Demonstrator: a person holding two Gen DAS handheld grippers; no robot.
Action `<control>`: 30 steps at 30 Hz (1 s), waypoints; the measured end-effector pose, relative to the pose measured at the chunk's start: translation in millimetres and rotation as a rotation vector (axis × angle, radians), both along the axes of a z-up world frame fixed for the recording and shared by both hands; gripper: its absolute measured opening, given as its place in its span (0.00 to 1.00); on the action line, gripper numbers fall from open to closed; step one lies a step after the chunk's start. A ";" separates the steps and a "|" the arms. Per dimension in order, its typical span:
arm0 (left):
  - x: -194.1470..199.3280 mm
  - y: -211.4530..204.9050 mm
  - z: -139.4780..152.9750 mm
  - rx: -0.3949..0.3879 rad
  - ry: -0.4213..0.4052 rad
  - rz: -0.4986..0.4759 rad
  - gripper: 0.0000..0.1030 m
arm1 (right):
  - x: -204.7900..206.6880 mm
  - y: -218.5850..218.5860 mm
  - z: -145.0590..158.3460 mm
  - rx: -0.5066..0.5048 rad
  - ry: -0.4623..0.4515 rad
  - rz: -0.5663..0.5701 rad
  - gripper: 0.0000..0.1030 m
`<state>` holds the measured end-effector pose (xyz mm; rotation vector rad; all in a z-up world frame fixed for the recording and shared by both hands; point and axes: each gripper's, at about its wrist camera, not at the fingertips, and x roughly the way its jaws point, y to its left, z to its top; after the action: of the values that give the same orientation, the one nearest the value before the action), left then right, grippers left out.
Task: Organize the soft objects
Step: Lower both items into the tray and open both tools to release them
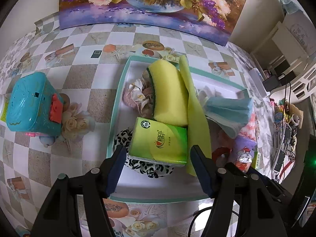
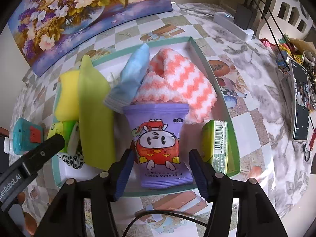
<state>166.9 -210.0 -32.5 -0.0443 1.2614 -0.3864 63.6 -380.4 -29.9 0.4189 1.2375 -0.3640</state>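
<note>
A teal-rimmed white tray (image 1: pixel 118 90) holds the soft items. My left gripper (image 1: pixel 158 154) hangs over its near left part, open, with a green tissue pack (image 1: pixel 160 140) lying between its fingers and a small gap on each side. Under the pack lies a leopard-print scrunchie (image 1: pixel 150 167). Behind it are a yellow sponge (image 1: pixel 169 90), a yellow-green cloth (image 1: pixel 195 118) and a blue cloth (image 1: pixel 229 108). My right gripper (image 2: pixel 161 156) is open around a purple baby-wipes pack (image 2: pixel 160 138) that rests in the tray (image 2: pixel 199 47). An orange-and-white fluffy cloth (image 2: pixel 183 83) lies behind the wipes.
A second green tissue pack (image 2: pixel 216 144) stands on edge against the tray's right wall. A teal plastic toy (image 1: pixel 33 104) sits on the checkered tablecloth left of the tray. A flower painting (image 1: pixel 150 4) leans at the back. A phone (image 2: pixel 300 100) and power strip (image 2: pixel 233 22) lie to the right.
</note>
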 end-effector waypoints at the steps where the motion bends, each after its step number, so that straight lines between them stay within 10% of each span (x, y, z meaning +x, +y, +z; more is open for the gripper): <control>1: 0.1 0.6 0.6 0.001 -0.001 0.002 0.67 | -0.1 -0.2 -0.1 0.000 0.000 -0.001 0.64; 7: 1.2 7.4 1.5 0.035 -0.025 0.040 0.91 | 0.4 0.3 -1.3 -0.026 0.016 0.001 0.74; 30: -0.4 37.7 -7.3 0.162 -0.027 0.153 0.97 | -9.0 13.8 0.6 -0.111 0.036 0.034 0.81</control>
<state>166.4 -172.3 -39.8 0.0023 1.2503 -0.1521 54.6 -366.6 -29.3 0.2969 1.2521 -0.4104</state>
